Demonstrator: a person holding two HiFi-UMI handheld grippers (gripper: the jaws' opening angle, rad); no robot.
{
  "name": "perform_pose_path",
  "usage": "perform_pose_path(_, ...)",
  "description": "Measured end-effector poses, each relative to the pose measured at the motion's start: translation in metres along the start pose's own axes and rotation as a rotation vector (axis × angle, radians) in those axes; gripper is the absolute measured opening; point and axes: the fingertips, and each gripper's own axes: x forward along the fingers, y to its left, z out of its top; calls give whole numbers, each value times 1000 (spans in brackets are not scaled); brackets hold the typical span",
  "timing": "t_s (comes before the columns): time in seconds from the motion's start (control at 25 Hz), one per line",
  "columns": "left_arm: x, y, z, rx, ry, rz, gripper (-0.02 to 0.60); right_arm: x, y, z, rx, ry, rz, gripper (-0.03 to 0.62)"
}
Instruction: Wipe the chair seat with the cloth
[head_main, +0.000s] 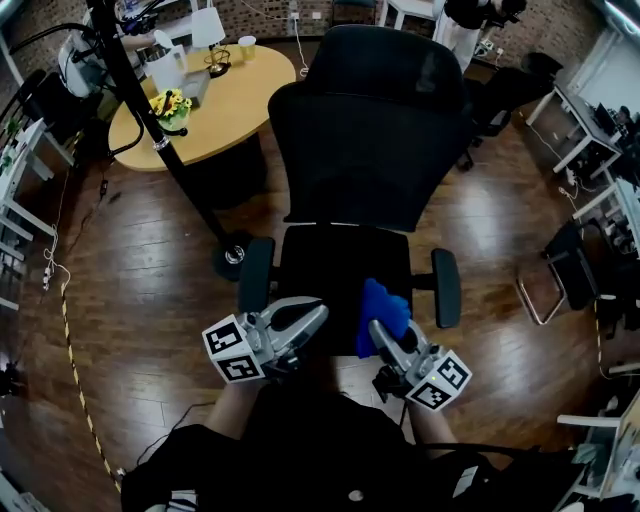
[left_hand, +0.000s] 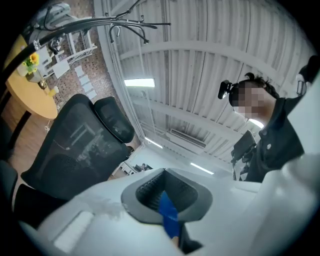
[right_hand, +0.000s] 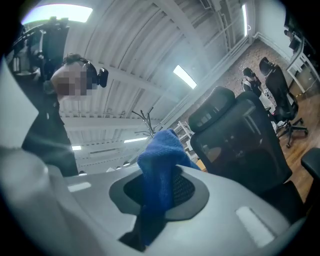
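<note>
A black office chair stands in front of me, its seat (head_main: 330, 262) dark and bare below the mesh backrest (head_main: 375, 130). Over the seat's front right part hangs a bunched blue cloth (head_main: 382, 310), with my right gripper (head_main: 382, 332) shut on it. The right gripper view shows the cloth (right_hand: 159, 160) rising from between the jaws of that gripper (right_hand: 161, 186). My left gripper (head_main: 316, 313) hovers at the seat's front left with its jaws together, apart from the cloth. In the left gripper view that gripper (left_hand: 167, 196) shows only a thin blue sliver in the seam.
Armrests (head_main: 255, 275) (head_main: 446, 288) flank the seat. A round wooden table (head_main: 215, 105) with small items stands back left, with a black stand pole (head_main: 160, 150) in front of it. More chairs and desks (head_main: 580, 130) stand to the right, on wooden floor.
</note>
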Motion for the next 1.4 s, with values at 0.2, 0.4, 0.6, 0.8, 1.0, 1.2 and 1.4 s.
perform_pose_path(0.2, -13, 36, 19, -84, 21, -41, -2, 44, -12, 0, -14, 37, -63, 61)
perform_pose_path(0.4, -19, 71, 26, -129, 8, -28, -2, 63, -42, -15, -9, 87, -122, 61)
perform_pose_path(0.6, -19, 104, 20, -152, 5, 33, -2, 91, -91, -32, 10, 128, -124, 61)
perform_pose_path(0.8, -37, 151, -12, -196, 15, 179, -2, 137, -184, -116, 49, 256, -148, 61)
perform_pose_path(1.0, -57, 181, -46, -238, -3, 295, -2, 186, -290, -243, 91, 451, -174, 61)
perform_pose_path(1.2, -67, 208, -71, -295, -53, 346, -2, 261, -361, -322, 39, 593, -170, 61)
perform_pose_path(1.4, -75, 208, -75, -297, -50, 361, -2, 300, -382, -384, -48, 768, -231, 61)
